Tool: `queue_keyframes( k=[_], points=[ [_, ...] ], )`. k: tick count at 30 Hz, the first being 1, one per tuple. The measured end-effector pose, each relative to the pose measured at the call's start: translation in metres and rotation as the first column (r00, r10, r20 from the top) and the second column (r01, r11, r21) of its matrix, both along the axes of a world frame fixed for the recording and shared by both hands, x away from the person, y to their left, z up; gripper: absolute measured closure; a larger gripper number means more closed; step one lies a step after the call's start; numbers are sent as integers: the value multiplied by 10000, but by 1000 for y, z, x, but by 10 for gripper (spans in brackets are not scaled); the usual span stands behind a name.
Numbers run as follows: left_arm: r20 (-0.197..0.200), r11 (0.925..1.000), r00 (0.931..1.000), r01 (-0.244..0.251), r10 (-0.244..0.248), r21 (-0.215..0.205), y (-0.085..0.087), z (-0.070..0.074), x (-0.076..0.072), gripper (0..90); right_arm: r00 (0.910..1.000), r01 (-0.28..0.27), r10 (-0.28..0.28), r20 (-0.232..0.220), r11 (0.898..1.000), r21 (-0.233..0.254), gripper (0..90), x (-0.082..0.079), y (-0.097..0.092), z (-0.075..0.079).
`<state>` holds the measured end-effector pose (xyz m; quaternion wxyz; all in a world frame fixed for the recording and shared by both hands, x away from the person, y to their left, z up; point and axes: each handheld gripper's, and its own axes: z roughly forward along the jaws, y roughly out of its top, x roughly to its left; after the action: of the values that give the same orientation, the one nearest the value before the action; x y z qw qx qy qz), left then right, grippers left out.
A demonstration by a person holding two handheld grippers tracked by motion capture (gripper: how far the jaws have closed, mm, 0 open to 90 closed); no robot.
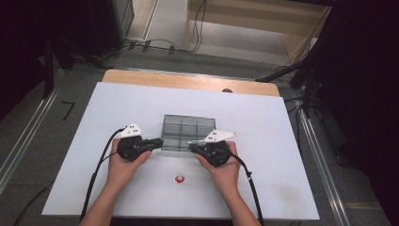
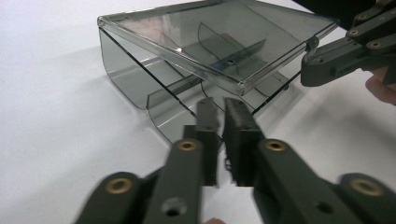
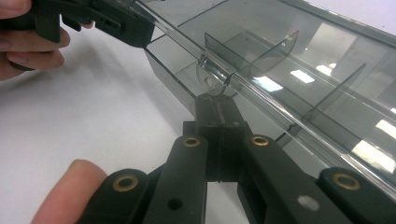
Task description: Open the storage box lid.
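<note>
Nearest to the person, a little red thing [image 1: 179, 179] is sitting on the white table [image 1: 70, 188] at about 6 o'clock, between the two wrists and well apart from the work. Just past it, both hands are holding their grippers up against the near side of the smoky clear plastic box [image 1: 187, 132], which is sitting right in the middle of the table and is split into compartments by dividers. The right gripper [image 3: 218, 105] is coming in at the box's 5 o'clock corner, fingers squeezed together on the small clear tab [image 3: 211, 84] at the lid's front edge, so I'd guess it's propping the lid [image 2: 210, 42] up, since that lid is riding tilted above the tray in the left gripper view. The left gripper [image 2: 219, 105] is sitting at the 7 o'clock corner with its fingers narrow, nearly touching; they look pinched on the tray's thin front wall, probably to keep the tray from sliding, but I can't tell for sure. Further out, the white sheet is ending on a wooden tabletop edge [image 1: 188, 81] at 12 o'clock, then grey floor with loose cables [image 1: 160, 44] and dark stands at either side.
</note>
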<state>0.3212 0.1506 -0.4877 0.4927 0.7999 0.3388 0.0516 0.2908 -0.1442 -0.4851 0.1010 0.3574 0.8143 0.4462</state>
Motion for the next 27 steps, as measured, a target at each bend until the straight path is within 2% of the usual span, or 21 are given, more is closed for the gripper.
queue_keyframes(
  k=[4, 10, 12, 19, 24, 27],
  points=[
    [-19, 9999, 10000, 39, -40, -148, -4, -1, -1, 890, 10000, -8, 8, 59, 10000, -30, 877, 1, 1, 1],
    [196, 9989, 9998, -60, 68, -454, -7, 1, -2, 892, 10000, 12, -12, 97, 10000, -19, 877, -1, 0, 3],
    [277, 9984, 9995, -103, 119, -554, -6, 2, -3, 892, 9999, -69, 69, 73, 9999, 127, 874, -2, -2, 4],
    [513, 9956, 9985, -153, 201, -923, -2, 6, -1, 892, 9987, -45, 13, 502, 9979, 644, 566, -14, -17, 18],
    [486, 9915, 9980, -338, 402, -1255, 0, 8, 1, 892, 9951, -344, 247, 955, 9943, 1006, 410, -23, -33, 28],
    [577, 9895, 9969, -455, 538, -1374, -1, 8, 2, 892, 9942, -210, 89, 1076, 9935, 1115, 271, -25, -42, 32]
  ],
)
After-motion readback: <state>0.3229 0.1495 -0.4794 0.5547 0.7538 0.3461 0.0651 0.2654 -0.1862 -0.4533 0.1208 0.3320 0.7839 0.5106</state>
